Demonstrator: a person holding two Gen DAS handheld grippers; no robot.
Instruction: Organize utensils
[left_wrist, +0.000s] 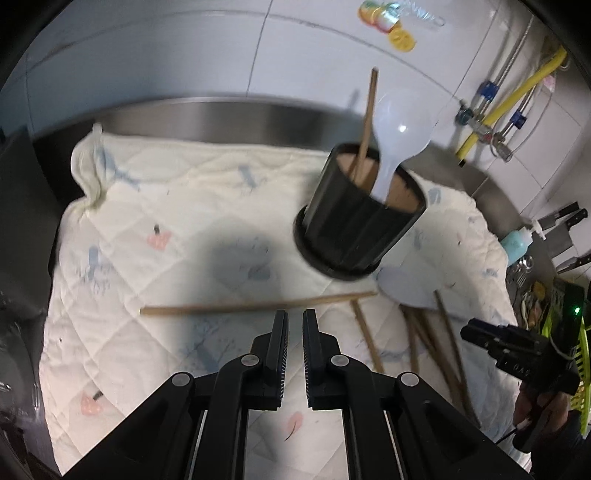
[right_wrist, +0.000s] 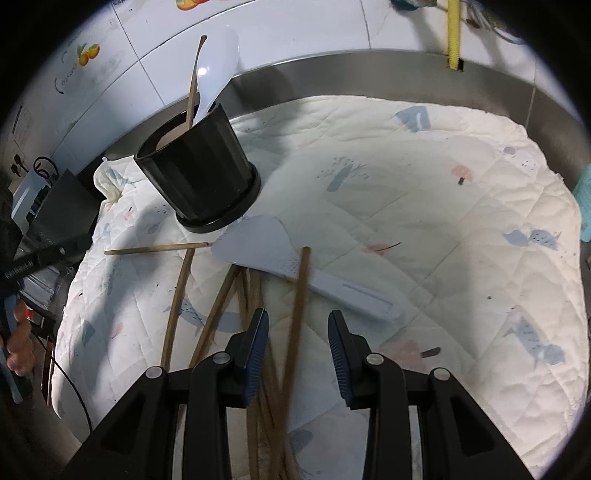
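A black ribbed utensil holder (left_wrist: 354, 221) (right_wrist: 203, 173) stands on the quilted cloth. It holds a white plastic spoon (left_wrist: 402, 122) (right_wrist: 218, 74) and one wooden chopstick (left_wrist: 369, 118) (right_wrist: 194, 81). My left gripper (left_wrist: 295, 317) is shut with nothing in it. It hovers just short of a lone chopstick (left_wrist: 258, 304) (right_wrist: 155, 249) lying crosswise. My right gripper (right_wrist: 298, 315) (left_wrist: 469, 334) is open over a heap of several chopsticks (right_wrist: 221, 306) (left_wrist: 436, 350). One of them runs loosely between its blue pads. A white rice paddle (right_wrist: 280, 251) (left_wrist: 406, 291) lies beside the holder.
The cloth (right_wrist: 443, 221) covers a steel counter with a raised back edge (right_wrist: 332, 70) below white tiles. Knives (left_wrist: 565, 218), a blue bottle (left_wrist: 517, 243) and a green basket (left_wrist: 580, 332) sit past the cloth's right end. A hand (right_wrist: 18, 339) shows at the left.
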